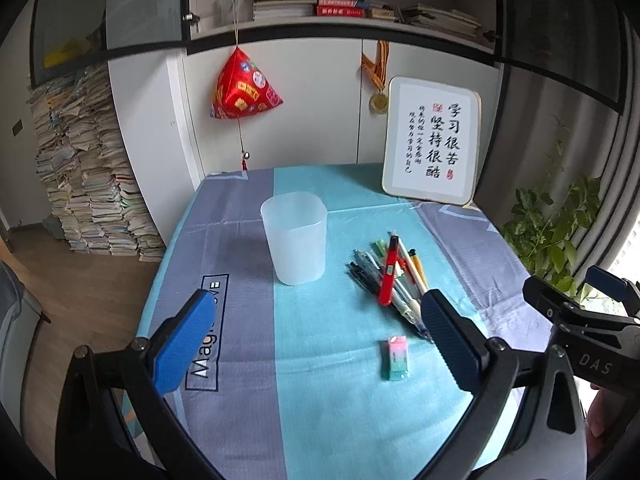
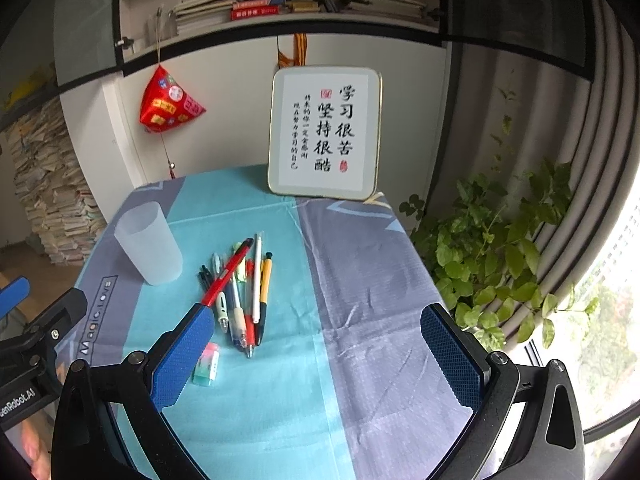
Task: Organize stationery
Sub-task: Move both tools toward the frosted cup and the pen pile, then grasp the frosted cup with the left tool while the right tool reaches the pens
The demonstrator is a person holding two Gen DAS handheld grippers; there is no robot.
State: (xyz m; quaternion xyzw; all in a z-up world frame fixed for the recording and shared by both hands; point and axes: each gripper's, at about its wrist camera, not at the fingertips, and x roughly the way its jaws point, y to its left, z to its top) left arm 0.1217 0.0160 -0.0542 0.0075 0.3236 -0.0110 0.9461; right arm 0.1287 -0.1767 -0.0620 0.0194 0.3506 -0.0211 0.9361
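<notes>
A translucent white cup (image 1: 295,238) stands upright and empty on the table; it also shows in the right wrist view (image 2: 149,243). A pile of several pens (image 1: 390,280) lies to its right, with a red pen (image 1: 389,270) on top; the pile (image 2: 244,292) and red pen (image 2: 228,272) show in the right wrist view too. A small pink-and-green eraser (image 1: 396,357) lies nearer, apart from the pens, also seen in the right wrist view (image 2: 207,365). My left gripper (image 1: 316,336) is open and empty above the near table. My right gripper (image 2: 318,352) is open and empty, right of the pens.
The table has a teal and grey cloth (image 1: 320,400). A framed calligraphy board (image 2: 325,132) stands at the back. A leafy plant (image 2: 492,248) is beyond the right edge. A red hanging ornament (image 1: 242,86) hangs on the cabinet behind. Stacks of books (image 1: 84,184) stand at left.
</notes>
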